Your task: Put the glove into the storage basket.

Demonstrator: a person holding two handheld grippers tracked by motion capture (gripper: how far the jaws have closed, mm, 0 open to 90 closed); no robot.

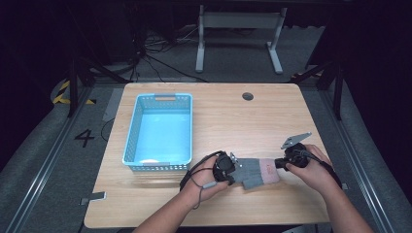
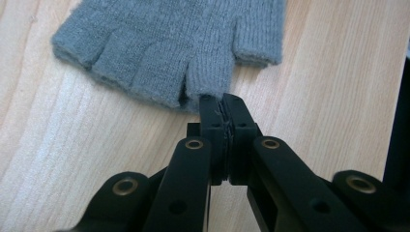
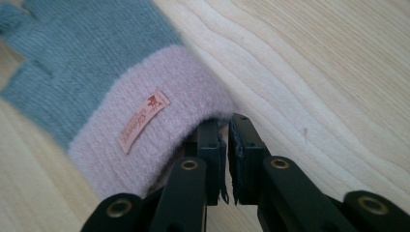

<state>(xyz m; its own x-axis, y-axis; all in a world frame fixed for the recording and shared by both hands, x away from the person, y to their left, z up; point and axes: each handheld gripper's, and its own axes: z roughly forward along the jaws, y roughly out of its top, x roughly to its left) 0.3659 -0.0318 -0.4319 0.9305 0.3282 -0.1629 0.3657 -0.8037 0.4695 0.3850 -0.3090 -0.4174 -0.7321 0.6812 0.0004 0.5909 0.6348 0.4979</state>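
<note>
glove (image 1: 256,171) | lies flat | fingers toward basket (image 1: 160,128) | cuff rightward, roughly

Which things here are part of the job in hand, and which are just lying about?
In the job:
- grey glove with pink cuff
- left gripper, shut on a fingertip
- right gripper, at the cuff
- blue basket, likely

Lying about:
- small grey item on the table edge

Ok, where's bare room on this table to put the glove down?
Bare wood lies right of the blue basket up to the round hole, and along the near edge. It is crowded around the glove, between left gripper and right gripper.
</note>
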